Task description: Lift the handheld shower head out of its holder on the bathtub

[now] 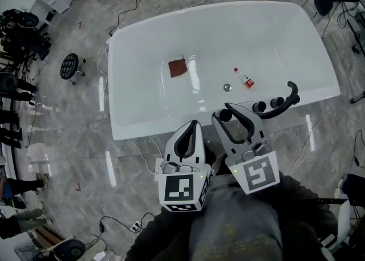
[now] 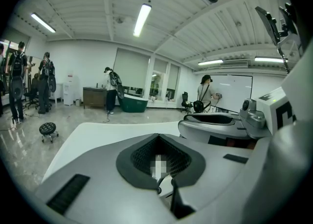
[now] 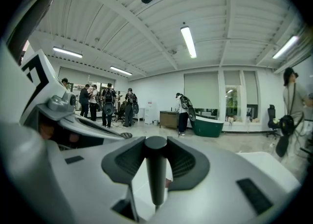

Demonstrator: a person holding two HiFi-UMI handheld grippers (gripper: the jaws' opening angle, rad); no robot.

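Note:
A white bathtub [image 1: 137, 123] lies below me. On its near rim stand a black curved spout [image 1: 287, 101] and two black knobs [image 1: 260, 106]. My right gripper [image 1: 229, 113] is over the near rim, left of the knobs, shut on the dark rod-shaped handheld shower head [image 1: 225, 115]. In the right gripper view the shower head [image 3: 156, 169] stands upright between the pads of that gripper [image 3: 156, 157]. My left gripper [image 1: 193, 126] hovers beside it, by the tub's near edge. The left gripper view shows it [image 2: 159, 162] shut with nothing held.
Inside the tub lie a red cloth [image 1: 178, 67], a small bottle with a red label [image 1: 244, 77] and the drain [image 1: 227, 88]. Cables [image 1: 122, 15] trail over the grey floor. A round black stool [image 1: 69, 66] stands left. People [image 3: 107, 103] stand far off.

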